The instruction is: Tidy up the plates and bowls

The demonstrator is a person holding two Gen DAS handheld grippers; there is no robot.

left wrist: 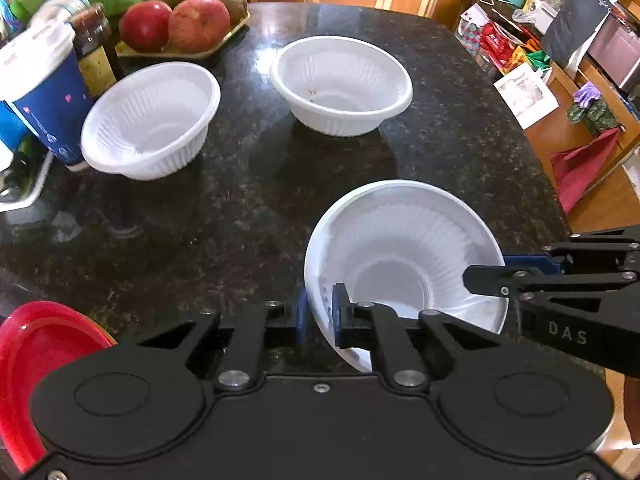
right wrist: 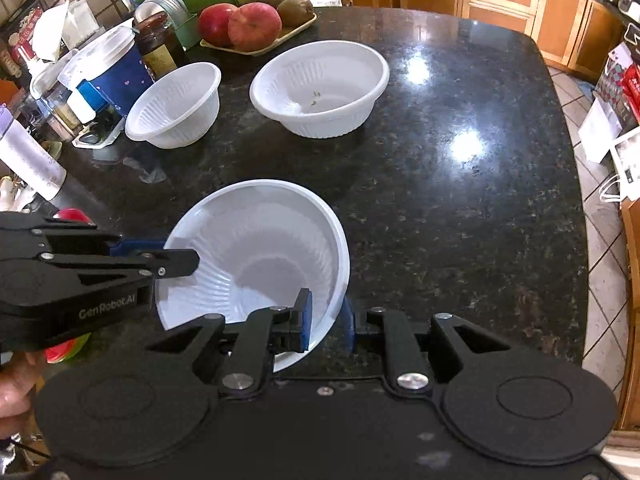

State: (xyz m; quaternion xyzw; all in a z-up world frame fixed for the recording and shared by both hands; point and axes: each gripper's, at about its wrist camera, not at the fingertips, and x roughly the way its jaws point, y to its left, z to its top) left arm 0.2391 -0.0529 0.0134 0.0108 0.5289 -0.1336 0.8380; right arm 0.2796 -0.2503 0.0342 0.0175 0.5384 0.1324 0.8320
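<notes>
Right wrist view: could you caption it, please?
Both grippers pinch one white bowl's rim above the granite counter.

The dark speckled stone desk (right wrist: 460, 208) carries two white ribbed bowls (right wrist: 320, 88) (right wrist: 176, 106), a fruit tray (right wrist: 260, 46), a blue cup (left wrist: 44, 92) and a red plate (left wrist: 36, 364).

Three white ribbed bowls (left wrist: 404, 256) (left wrist: 152, 120) (left wrist: 340, 84); nearest tilted; red plate (left wrist: 36, 356)

"DAS" on right claw (left wrist: 486, 280); "GenRobot.AI" on left claw (right wrist: 176, 262)
</notes>
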